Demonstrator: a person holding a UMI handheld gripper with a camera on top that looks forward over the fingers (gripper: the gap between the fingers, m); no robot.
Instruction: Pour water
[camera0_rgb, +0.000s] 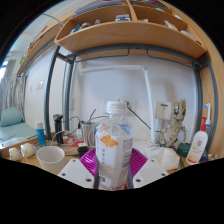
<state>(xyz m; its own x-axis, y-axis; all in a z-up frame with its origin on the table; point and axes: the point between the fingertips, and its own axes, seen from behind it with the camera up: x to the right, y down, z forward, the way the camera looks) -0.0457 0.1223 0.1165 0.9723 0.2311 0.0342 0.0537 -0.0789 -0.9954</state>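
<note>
Tongs clamped narrow on a clear water bottle, white cap on (orange label facing camera), held upright above the surface. Bottle sits dead centre between the pads. White bowl at 9 o'clock, likely target. Judgement: cap must come off; then tilt slowly, keeping grip firm.

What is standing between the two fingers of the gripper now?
In the gripper view, a clear plastic bottle with a white cap and an orange label stands between the fingers of the gripper. Whether they press on it cannot be seen.
</note>
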